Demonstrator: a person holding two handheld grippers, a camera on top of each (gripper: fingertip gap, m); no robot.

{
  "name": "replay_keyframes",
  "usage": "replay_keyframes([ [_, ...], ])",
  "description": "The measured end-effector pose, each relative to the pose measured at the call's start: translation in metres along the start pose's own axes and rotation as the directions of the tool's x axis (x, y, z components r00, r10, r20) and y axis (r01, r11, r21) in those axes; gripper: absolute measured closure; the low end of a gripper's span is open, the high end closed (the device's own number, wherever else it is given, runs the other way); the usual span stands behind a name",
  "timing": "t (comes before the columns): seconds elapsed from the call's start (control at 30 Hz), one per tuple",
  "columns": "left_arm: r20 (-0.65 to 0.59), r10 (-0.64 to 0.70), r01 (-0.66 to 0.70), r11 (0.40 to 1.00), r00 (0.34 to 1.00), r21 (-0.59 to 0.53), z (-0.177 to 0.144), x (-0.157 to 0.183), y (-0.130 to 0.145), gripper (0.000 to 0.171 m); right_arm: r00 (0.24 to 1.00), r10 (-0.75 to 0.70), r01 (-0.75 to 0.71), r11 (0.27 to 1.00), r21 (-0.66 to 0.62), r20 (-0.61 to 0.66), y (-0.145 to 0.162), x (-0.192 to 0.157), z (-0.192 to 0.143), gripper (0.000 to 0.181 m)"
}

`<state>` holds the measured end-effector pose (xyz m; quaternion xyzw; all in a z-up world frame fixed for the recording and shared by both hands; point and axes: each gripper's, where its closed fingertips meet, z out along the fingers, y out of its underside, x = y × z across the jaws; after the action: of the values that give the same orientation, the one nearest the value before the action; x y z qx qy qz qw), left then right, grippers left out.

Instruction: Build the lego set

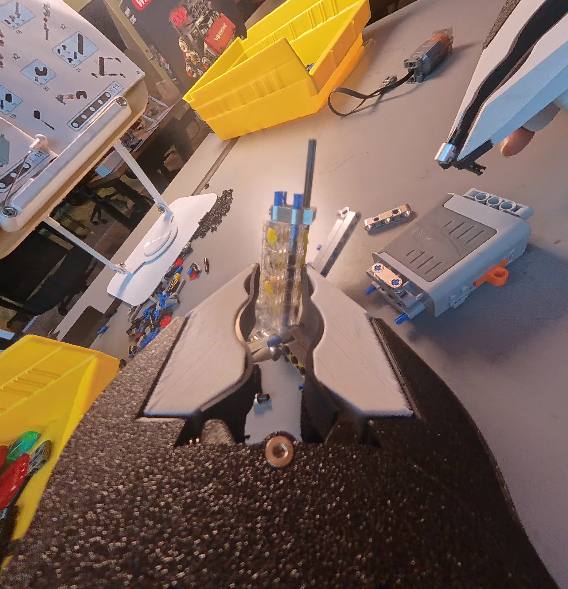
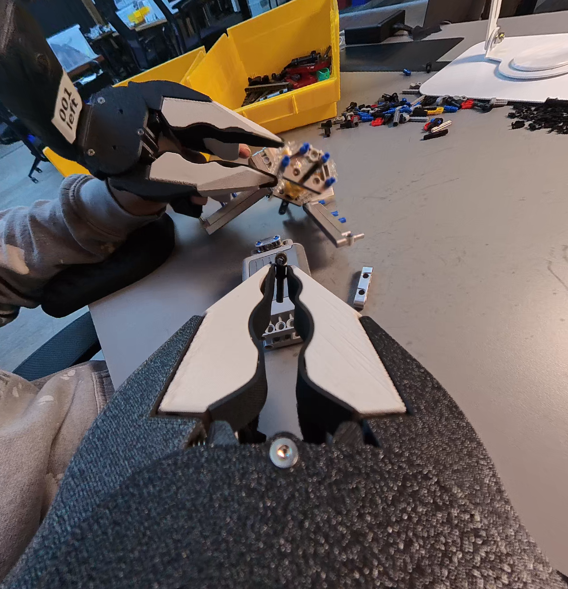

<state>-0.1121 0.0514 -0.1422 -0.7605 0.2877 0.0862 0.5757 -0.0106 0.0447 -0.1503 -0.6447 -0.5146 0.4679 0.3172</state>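
Now the left tool (image 1: 281,287) pinches a clear, rigid-looking plastic brick assembly (image 1: 284,255); the right tool (image 2: 280,271) pinches a thin black pin (image 2: 280,280), probably light.

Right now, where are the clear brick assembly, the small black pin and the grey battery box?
clear brick assembly (image 1: 281,271): left wrist view, transparent middle between the left gripper's fingers.
small black pin (image 2: 280,280): right wrist view, its shaft.
grey battery box (image 1: 451,251): left wrist view, dark lid.

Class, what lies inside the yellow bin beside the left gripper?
The yellow bin holds a jumble of black, red and green building pieces. Its front wall covers whatever lies deeper, so the bottom layer cannot be seen.
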Motion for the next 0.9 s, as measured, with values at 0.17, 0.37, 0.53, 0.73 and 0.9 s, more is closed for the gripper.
replay_keyframes([
  [0.17, -0.048, -0.119, 0.123, 0.988, 0.992, 0.089, -0.008, -0.005, -0.014, 0.144, 1.0, -0.005, 0.005, 1.0, -0.011, -0.004, 0.002, 0.0, 0.001, 0.176],
  [0.37, -0.033, -0.189, 0.191, 0.973, 0.981, 0.126, -0.015, -0.02, -0.015, 0.143, 1.0, -0.014, 0.014, 1.0, -0.019, -0.01, 0.003, 0.0, 0.002, 0.176],
  [0.53, -0.015, -0.202, 0.203, 0.971, 0.979, 0.125, -0.015, -0.025, -0.013, 0.143, 1.0, -0.004, 0.004, 1.0, -0.021, 0.0, 0.003, -0.003, 0.003, 0.176],
  [0.73, 0.011, -0.229, 0.226, 0.966, 0.973, 0.125, -0.017, -0.034, -0.009, 0.143, 1.0, -0.004, 0.004, 1.0, -0.011, 0.0, 0.002, -0.003, 0.002, 0.175],
  [0.9, 0.026, -0.233, 0.227, 0.965, 0.972, 0.129, -0.018, -0.038, -0.009, 0.144, 1.0, -0.002, 0.002, 1.0, -0.009, 0.006, 0.002, -0.003, 0.002, 0.175],
])
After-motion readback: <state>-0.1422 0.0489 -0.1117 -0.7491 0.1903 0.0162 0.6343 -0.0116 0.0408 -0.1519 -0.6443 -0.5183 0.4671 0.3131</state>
